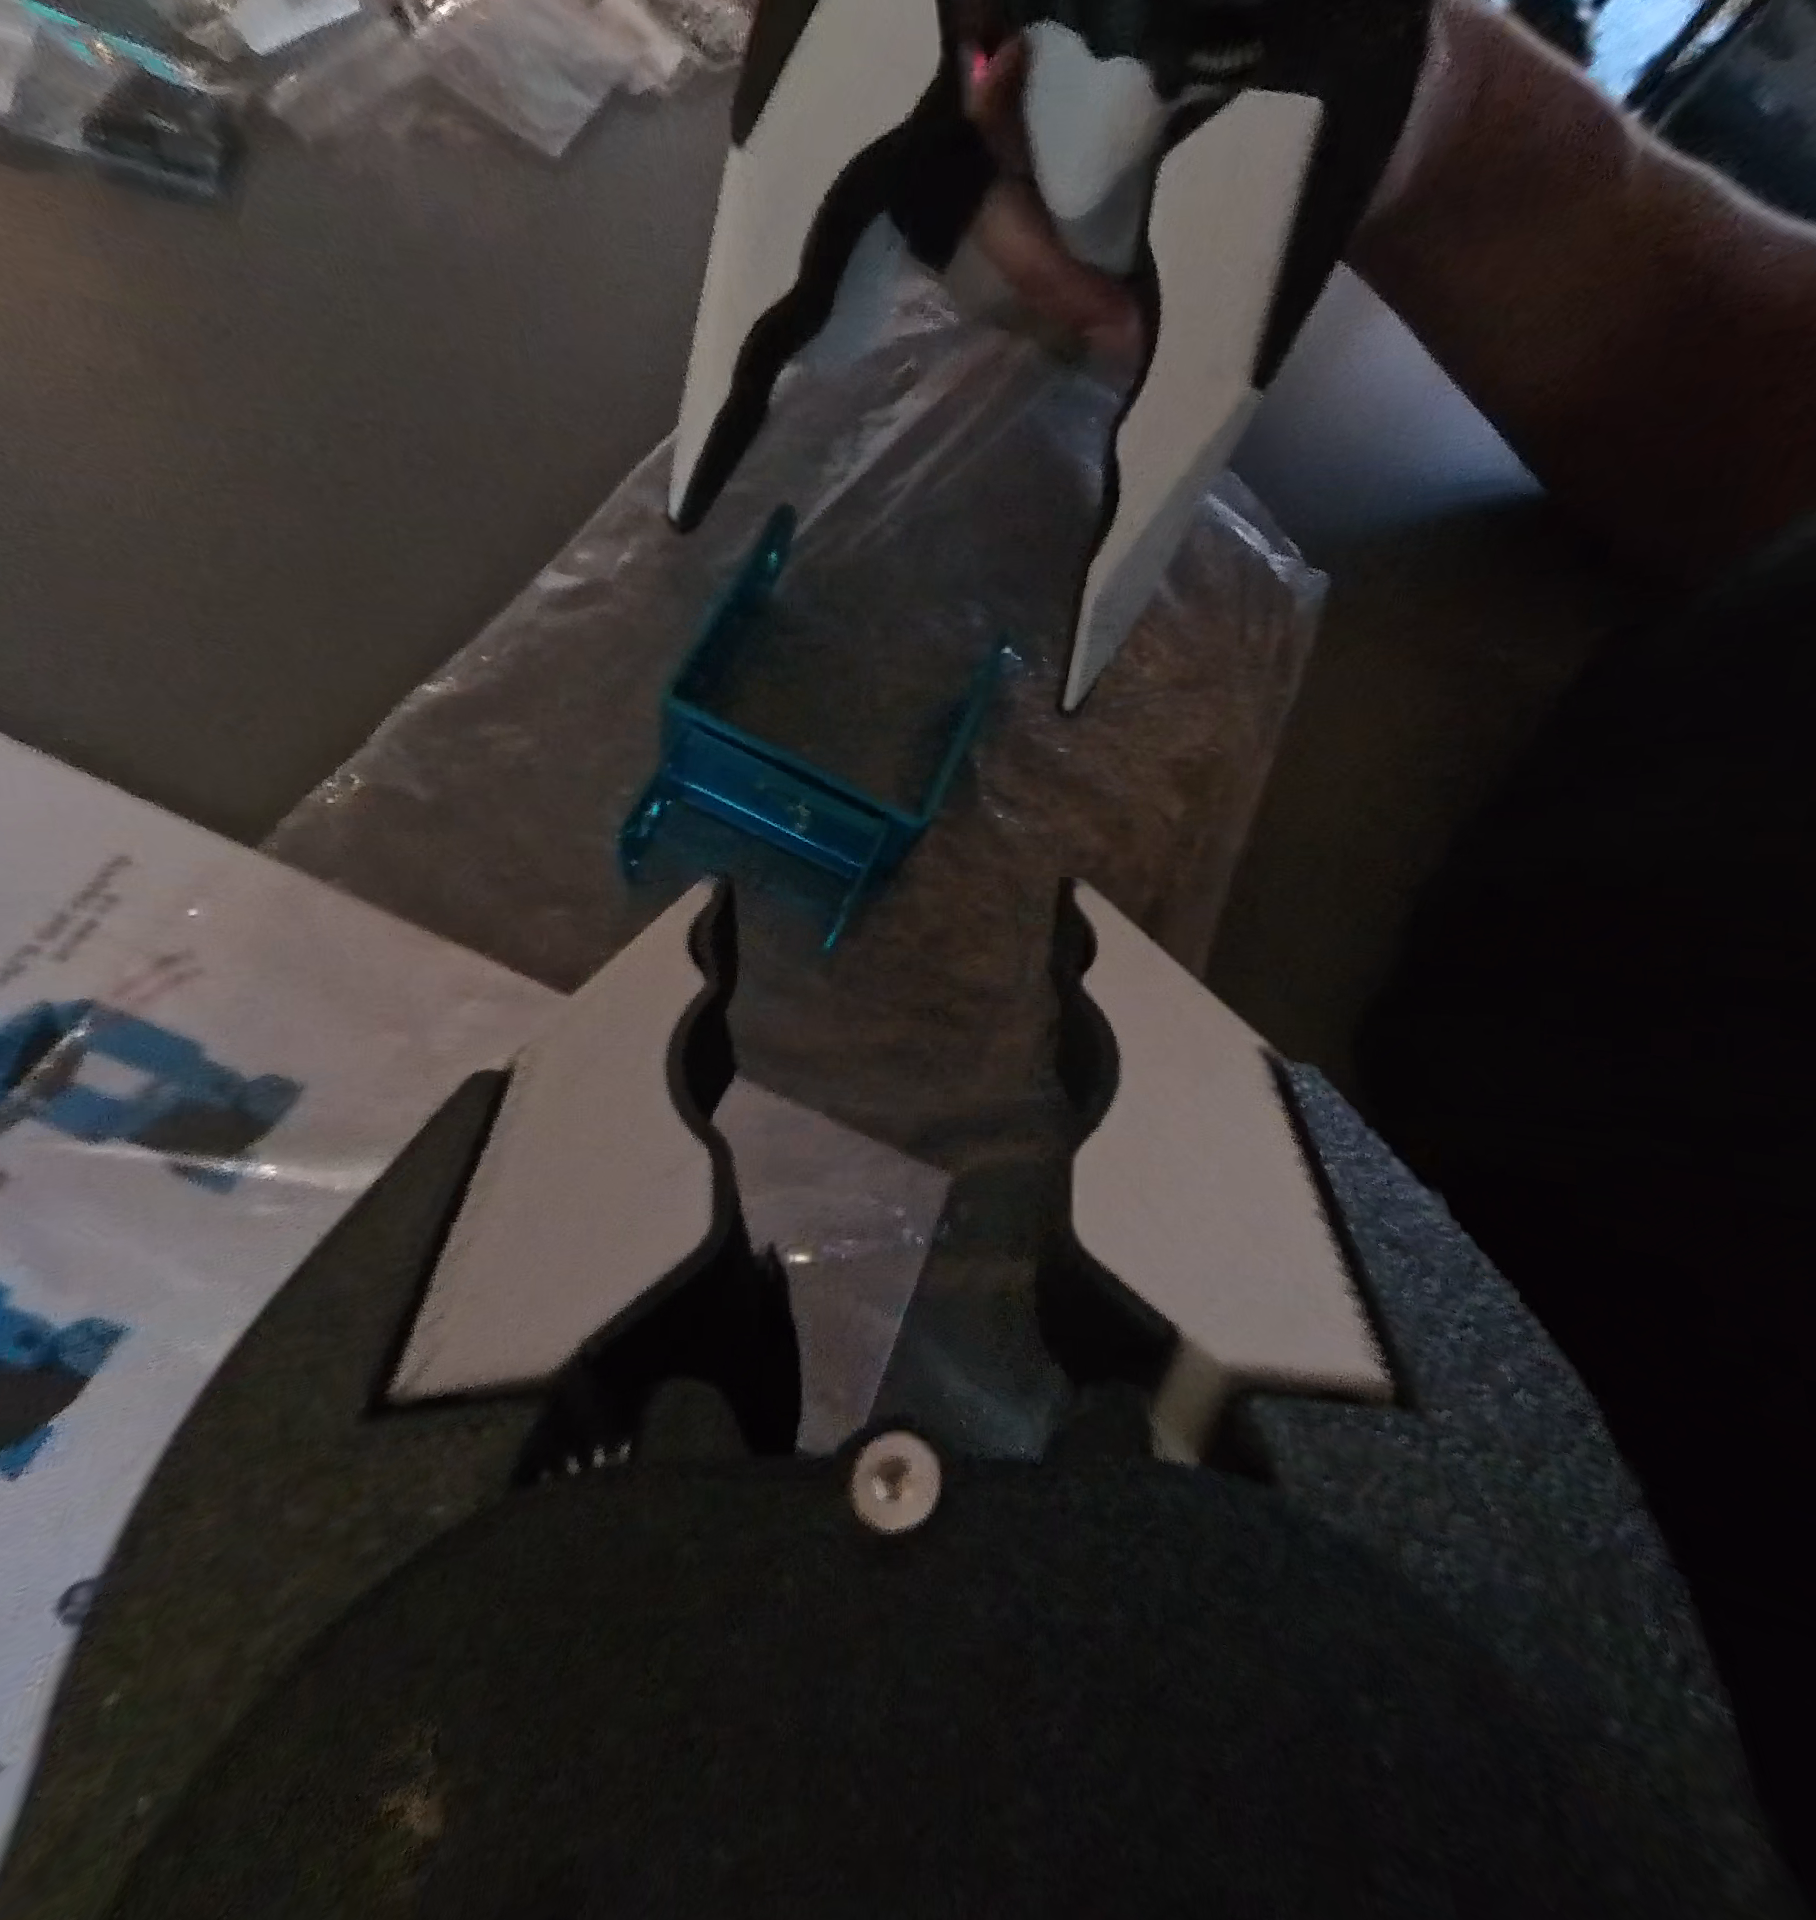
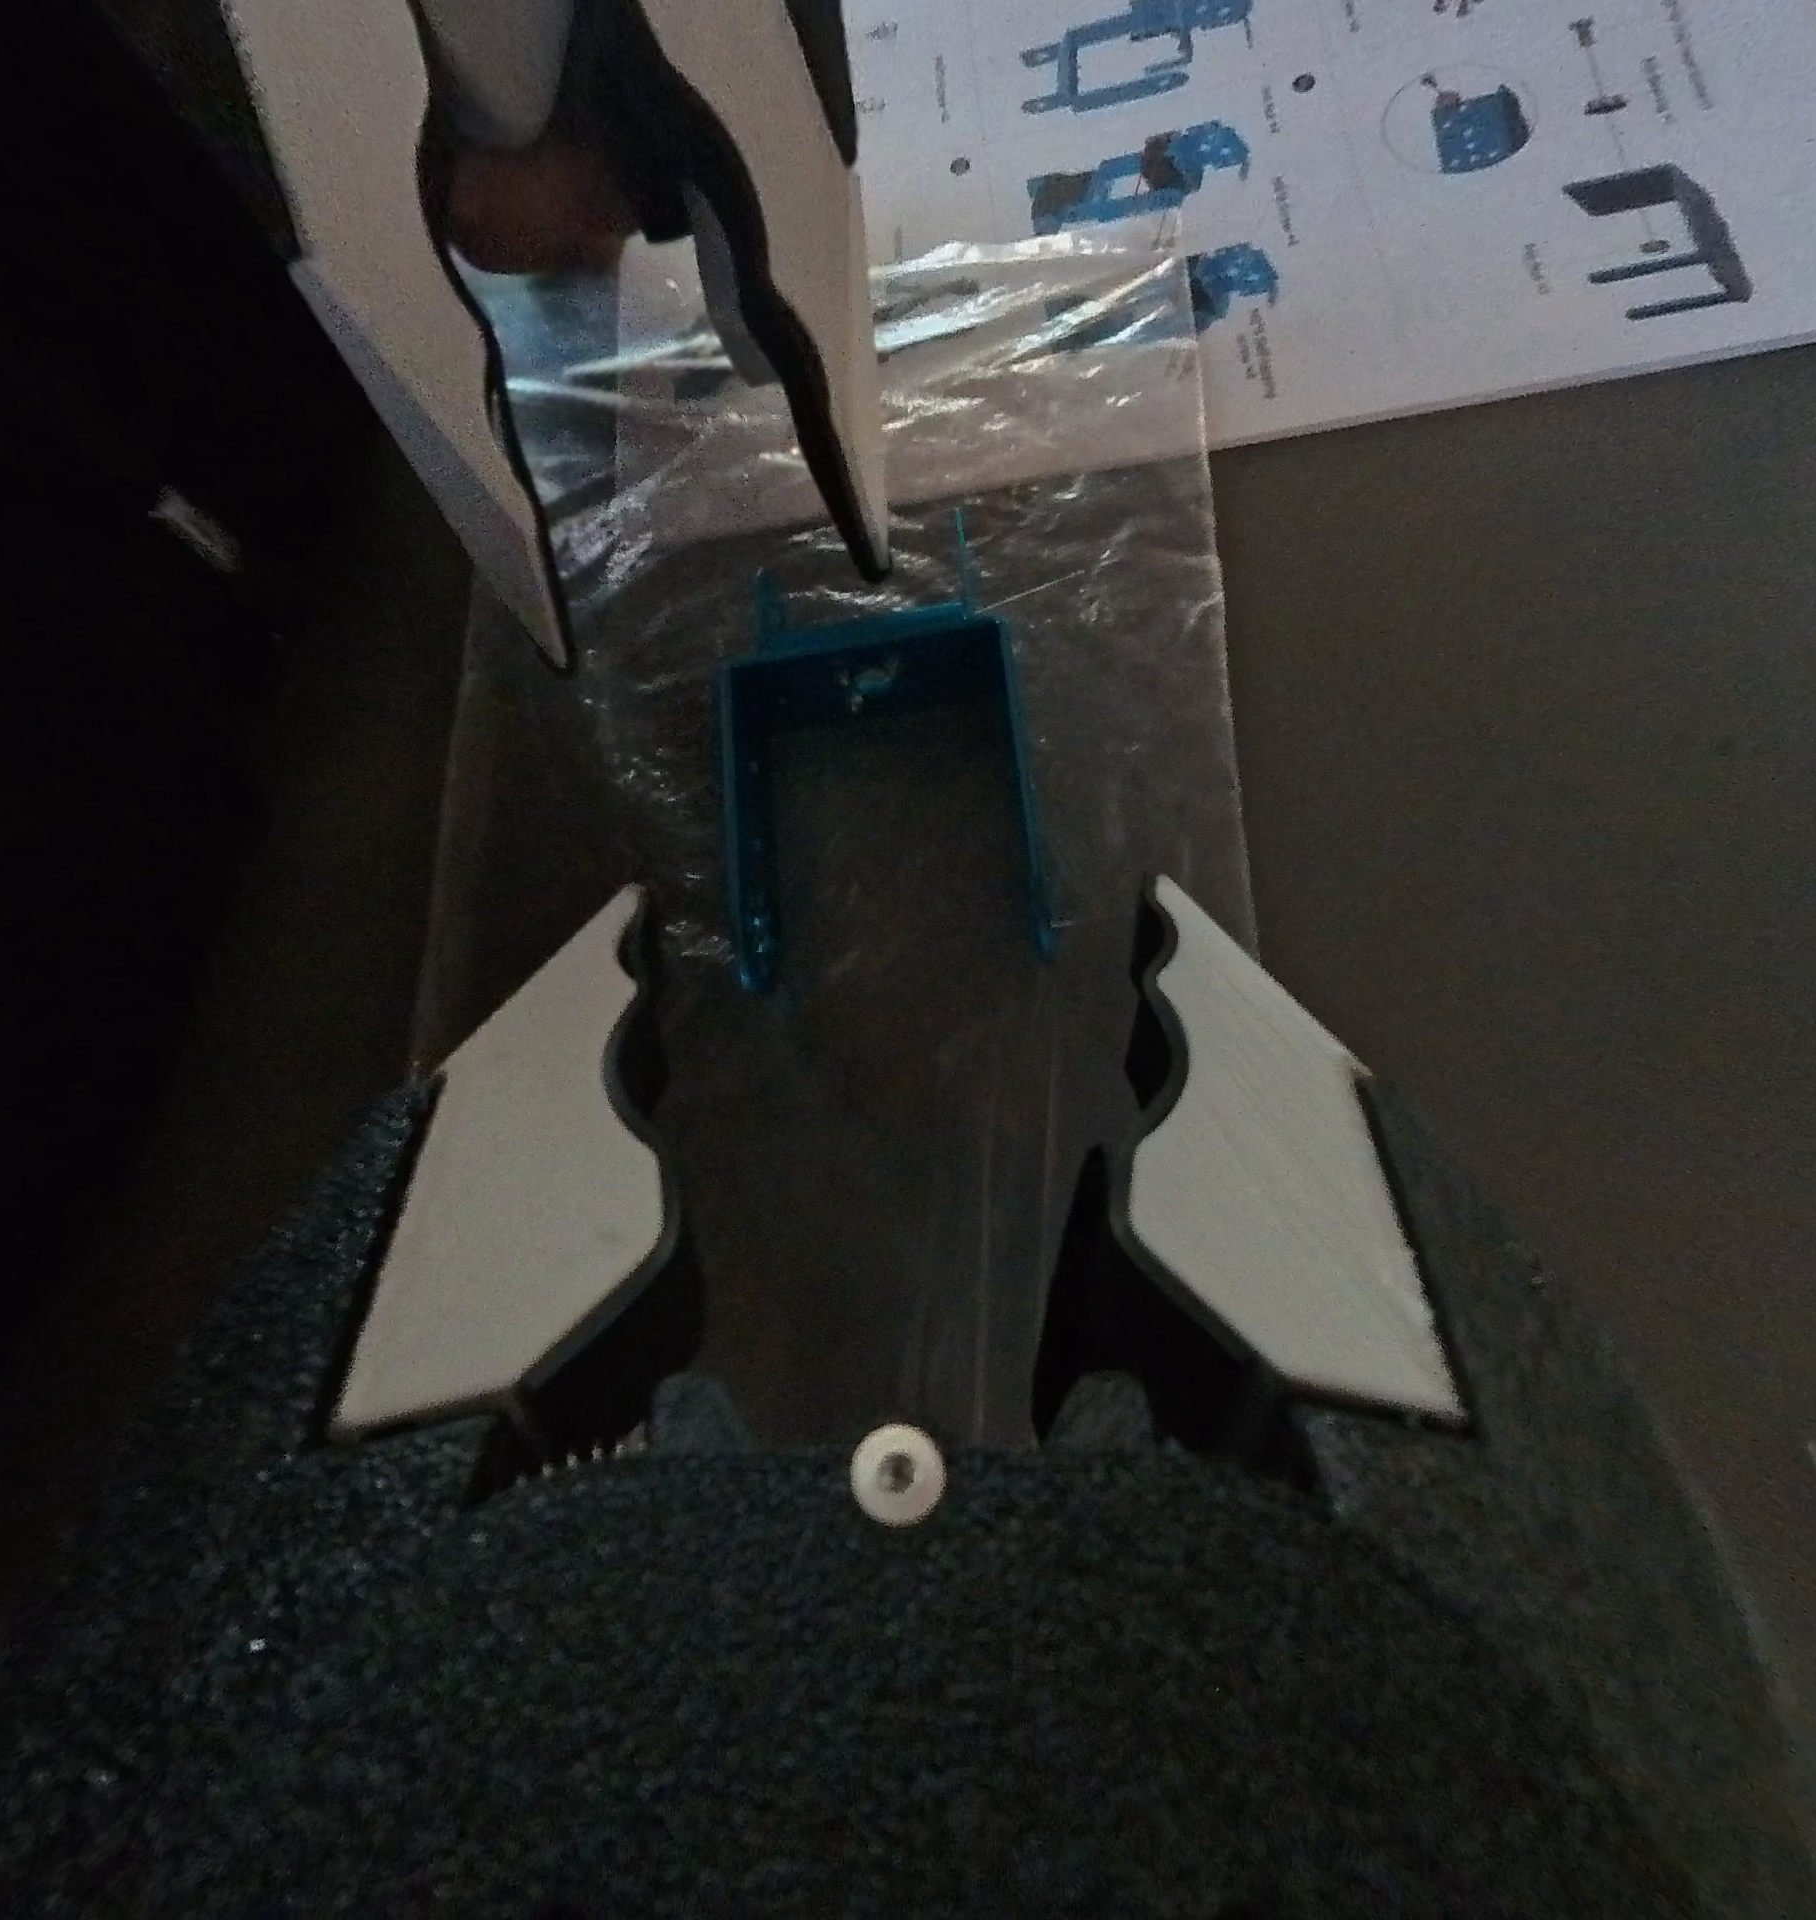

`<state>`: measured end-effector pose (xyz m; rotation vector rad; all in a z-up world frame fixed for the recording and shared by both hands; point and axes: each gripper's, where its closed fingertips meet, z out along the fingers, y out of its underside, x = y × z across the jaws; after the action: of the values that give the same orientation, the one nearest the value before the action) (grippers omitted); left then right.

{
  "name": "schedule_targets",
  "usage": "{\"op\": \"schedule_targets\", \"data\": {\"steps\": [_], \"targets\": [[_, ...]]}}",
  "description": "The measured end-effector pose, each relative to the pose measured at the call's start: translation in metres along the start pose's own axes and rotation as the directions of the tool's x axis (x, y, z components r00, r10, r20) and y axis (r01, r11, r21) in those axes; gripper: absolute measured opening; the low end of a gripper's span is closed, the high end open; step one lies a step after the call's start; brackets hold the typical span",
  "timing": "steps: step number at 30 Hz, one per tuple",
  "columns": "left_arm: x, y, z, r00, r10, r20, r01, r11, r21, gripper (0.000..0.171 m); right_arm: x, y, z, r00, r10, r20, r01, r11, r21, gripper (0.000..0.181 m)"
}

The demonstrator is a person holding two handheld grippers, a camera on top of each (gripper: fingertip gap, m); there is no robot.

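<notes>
A blue U-shaped metal bracket (image 1: 779,800) lies on a clear plastic bag (image 1: 987,499) on the table; whether it is on or inside the bag I cannot tell. My left gripper (image 1: 896,904) is open and empty, its tips just short of the bracket's cross bar. My right gripper (image 1: 880,613) comes from the opposite side, open, its tips by the bracket's legs. In the right wrist view the bracket (image 2: 743,810) sits just ahead of my open right gripper (image 2: 896,894). The left gripper (image 2: 717,613) is open beyond it, one fingertip close to the bracket's far wall. The bag (image 2: 1112,540) is crinkled around it.
A white instruction sheet with blue drawings (image 1: 104,1039) lies beside the bag and also shows in the right wrist view (image 2: 1403,156). More bags and small parts (image 1: 156,135) lie at the far side of the table. A person's forearm (image 1: 1610,312) holds the right gripper.
</notes>
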<state>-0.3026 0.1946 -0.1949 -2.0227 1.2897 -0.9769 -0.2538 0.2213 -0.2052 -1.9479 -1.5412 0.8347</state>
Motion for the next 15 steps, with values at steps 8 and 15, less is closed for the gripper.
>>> {"op": "schedule_targets", "data": {"steps": [8,15], "targets": [[0.001,-0.008,0.01,0.998,-0.027,0.051,0.026,0.999,0.022,0.049,0.006,0.001,0.01,0.999,-0.028,-0.041,0.026,0.999,-0.045,0.073],[0.005,-0.011,0.011,0.998,-0.039,0.055,0.038,0.999,0.02,0.047,0.006,0.001,0.009,0.999,-0.019,-0.051,0.017,0.999,-0.043,0.07]]}}
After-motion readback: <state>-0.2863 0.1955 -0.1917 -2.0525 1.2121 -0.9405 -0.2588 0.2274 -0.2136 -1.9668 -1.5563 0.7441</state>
